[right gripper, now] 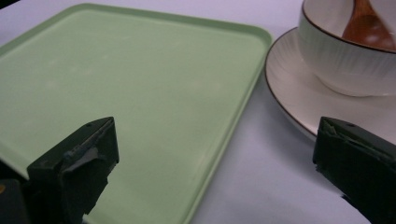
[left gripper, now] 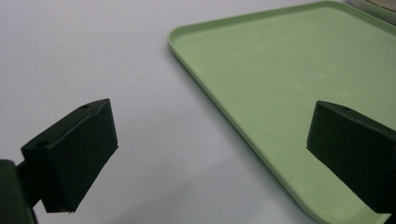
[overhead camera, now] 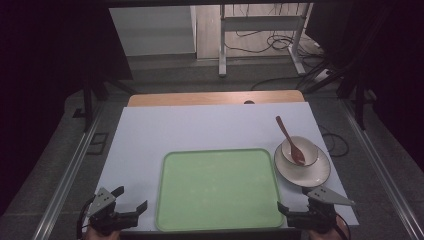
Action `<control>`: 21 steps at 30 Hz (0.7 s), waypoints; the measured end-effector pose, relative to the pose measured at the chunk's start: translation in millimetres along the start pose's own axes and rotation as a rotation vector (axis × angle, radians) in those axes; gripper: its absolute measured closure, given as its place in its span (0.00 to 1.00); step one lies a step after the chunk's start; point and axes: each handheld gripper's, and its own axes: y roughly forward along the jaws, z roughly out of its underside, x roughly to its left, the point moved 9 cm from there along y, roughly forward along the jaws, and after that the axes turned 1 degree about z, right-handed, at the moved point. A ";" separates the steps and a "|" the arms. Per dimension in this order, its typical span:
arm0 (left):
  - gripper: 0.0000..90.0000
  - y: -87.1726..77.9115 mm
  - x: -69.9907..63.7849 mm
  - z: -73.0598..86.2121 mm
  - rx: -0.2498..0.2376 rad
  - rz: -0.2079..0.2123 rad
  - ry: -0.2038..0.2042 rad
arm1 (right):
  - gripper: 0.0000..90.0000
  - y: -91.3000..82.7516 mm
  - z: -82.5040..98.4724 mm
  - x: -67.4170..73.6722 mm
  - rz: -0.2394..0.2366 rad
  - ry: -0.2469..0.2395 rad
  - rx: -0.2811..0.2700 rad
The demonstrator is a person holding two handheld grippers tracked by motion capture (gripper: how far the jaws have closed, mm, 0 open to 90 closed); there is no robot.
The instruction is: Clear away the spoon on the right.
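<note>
Your left gripper [overhead camera: 131, 198] sits at the near left corner of the table, jaws spread wide with nothing between them; your right gripper [overhead camera: 291, 198] mirrors it at the near right, jaws just as wide and bare. Between them lies the green tray [overhead camera: 170, 200], flat on the white tabletop [overhead camera: 200, 127].

From above you see the whole wooden spoon [overhead camera: 290, 140], its bowl resting in the white bowl [overhead camera: 311, 148] on the saucer [overhead camera: 320, 172], just beside the tray's right edge. Your right gripper view brings the bowl [right gripper: 336, 60] and saucer [right gripper: 289, 93] close, with the spoon [right gripper: 366, 25] cut off at the top. Your left gripper view gives the tray's corner [left gripper: 280, 70] over plain tabletop.

Beyond the table, a white metal frame [overhead camera: 222, 45] and loose cables [overhead camera: 280, 42] stand on a grey floor; the sides are dark.
</note>
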 end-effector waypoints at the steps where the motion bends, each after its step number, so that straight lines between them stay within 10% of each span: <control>1: 0.01 0.0 -0.2 -0.1 -0.002 0.004 0.000 | 0.01 -0.4 1.2 0.2 -0.002 -0.007 -0.007; 21: 0.01 6.5 -6.7 0.1 0.001 0.037 0.034 | 0.01 8.5 5.6 -9.7 -0.022 -0.031 0.002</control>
